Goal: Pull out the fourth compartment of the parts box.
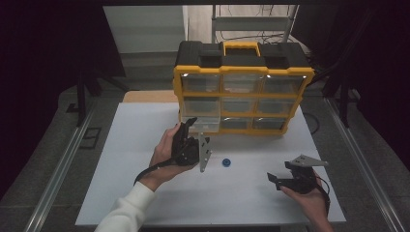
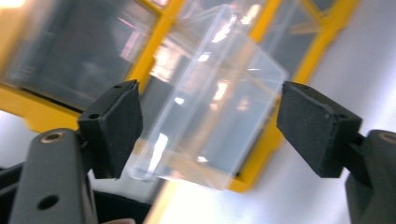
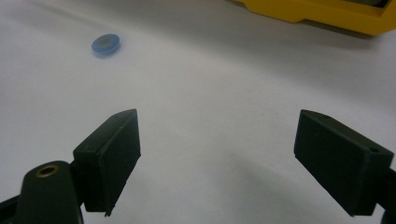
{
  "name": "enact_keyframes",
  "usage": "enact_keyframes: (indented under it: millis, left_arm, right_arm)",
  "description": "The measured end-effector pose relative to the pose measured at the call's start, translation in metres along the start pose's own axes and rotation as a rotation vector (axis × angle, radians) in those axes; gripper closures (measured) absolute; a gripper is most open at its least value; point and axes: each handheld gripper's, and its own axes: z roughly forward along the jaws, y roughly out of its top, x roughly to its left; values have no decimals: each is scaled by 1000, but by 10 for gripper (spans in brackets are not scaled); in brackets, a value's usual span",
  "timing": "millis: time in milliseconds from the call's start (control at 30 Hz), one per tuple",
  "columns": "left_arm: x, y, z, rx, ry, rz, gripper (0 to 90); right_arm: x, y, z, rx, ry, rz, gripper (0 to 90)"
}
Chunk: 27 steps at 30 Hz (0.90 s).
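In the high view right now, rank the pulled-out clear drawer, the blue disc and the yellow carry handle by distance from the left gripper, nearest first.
1. Pulled-out clear drawer: bottom-left of the organizer, right at the tips of the left gripper.
2. Blue disc: on the white table, to the gripper's right.
3. Yellow carry handle: on top of the organizer, farthest back.

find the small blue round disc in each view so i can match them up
High view: the small blue round disc lies on the white table, right of the left gripper.
Left gripper view: not in it.
Right gripper view: upper left, beyond the open jaws.
Shared landmark: the yellow drawer organiser.
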Motion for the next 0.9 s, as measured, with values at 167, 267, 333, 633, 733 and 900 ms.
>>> enact_keyframes:
  millis: [167, 267, 333, 633, 733, 900]
  left_arm:
    - [4, -6, -6, 8, -89, -125, 198]
    - [5, -13, -9, 12, -154, -193, 189]
    - [6, -19, -10, 13, -183, -233, 184]
    - [8, -39, -16, 11, -332, -401, 178]
    - [10, -46, -18, 15, -368, -437, 180]
    - [13, -55, -20, 16, -425, -494, 183]
  right_arm:
    - [0, 0, 0, 1, 1, -2, 150]
    - [0, 0, 0, -4, 6, -4, 149]
    - [1, 0, -1, -8, 10, -7, 148]
    - [2, 0, 0, -6, 12, -14, 147]
    - [2, 0, 0, -5, 13, -16, 147]
    - [2, 0, 0, -5, 13, -16, 147]
